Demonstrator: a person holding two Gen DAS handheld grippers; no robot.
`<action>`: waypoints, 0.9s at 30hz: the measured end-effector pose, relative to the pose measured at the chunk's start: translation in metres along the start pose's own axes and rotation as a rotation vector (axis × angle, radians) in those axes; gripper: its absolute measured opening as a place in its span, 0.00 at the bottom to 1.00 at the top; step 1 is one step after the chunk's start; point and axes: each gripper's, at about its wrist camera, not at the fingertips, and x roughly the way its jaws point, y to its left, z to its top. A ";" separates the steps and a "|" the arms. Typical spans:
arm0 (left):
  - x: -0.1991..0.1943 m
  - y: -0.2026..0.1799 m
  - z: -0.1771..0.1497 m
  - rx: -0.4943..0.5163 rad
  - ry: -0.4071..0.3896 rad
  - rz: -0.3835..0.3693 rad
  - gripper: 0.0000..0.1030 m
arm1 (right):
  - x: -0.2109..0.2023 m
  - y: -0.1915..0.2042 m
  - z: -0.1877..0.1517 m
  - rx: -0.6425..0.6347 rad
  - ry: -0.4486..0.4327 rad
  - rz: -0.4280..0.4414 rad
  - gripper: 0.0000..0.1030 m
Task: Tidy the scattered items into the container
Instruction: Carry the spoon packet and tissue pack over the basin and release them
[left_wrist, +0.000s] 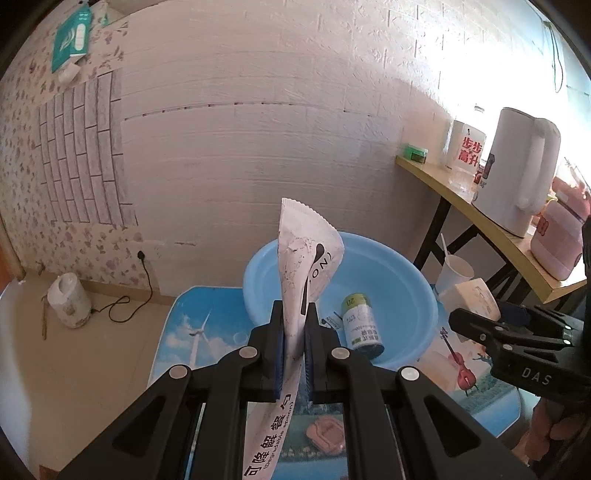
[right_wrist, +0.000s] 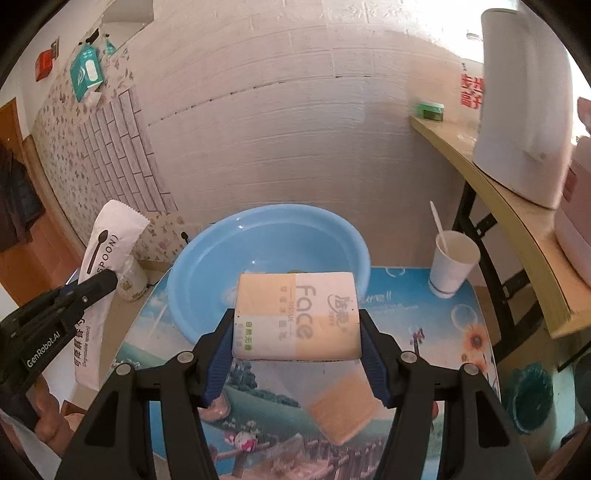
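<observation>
The blue basin (left_wrist: 391, 295) ahead of both jaws already holds a small bottle (left_wrist: 360, 321). The left gripper (left_wrist: 294, 332) pinches a spoon packet (left_wrist: 306, 258); the right gripper (right_wrist: 297, 332) clamps a tissue pack (right_wrist: 295, 314) just short of the rim. Both still need dropping in; a paper cup (right_wrist: 452, 264) remains on the table (right_wrist: 424, 332).

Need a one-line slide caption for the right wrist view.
Right gripper holds a tissue pack before the blue basin; left gripper alongside carries a wrapped spoon packet.
</observation>
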 end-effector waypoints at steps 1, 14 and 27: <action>0.004 0.000 0.002 0.004 0.001 -0.003 0.08 | 0.003 0.001 0.003 -0.005 0.001 0.001 0.61; 0.072 -0.005 0.012 0.059 0.077 -0.044 0.08 | 0.065 0.002 0.027 -0.037 0.048 0.006 0.61; 0.093 -0.003 0.023 0.128 0.012 -0.070 0.92 | 0.110 -0.011 0.031 -0.032 0.108 -0.003 0.61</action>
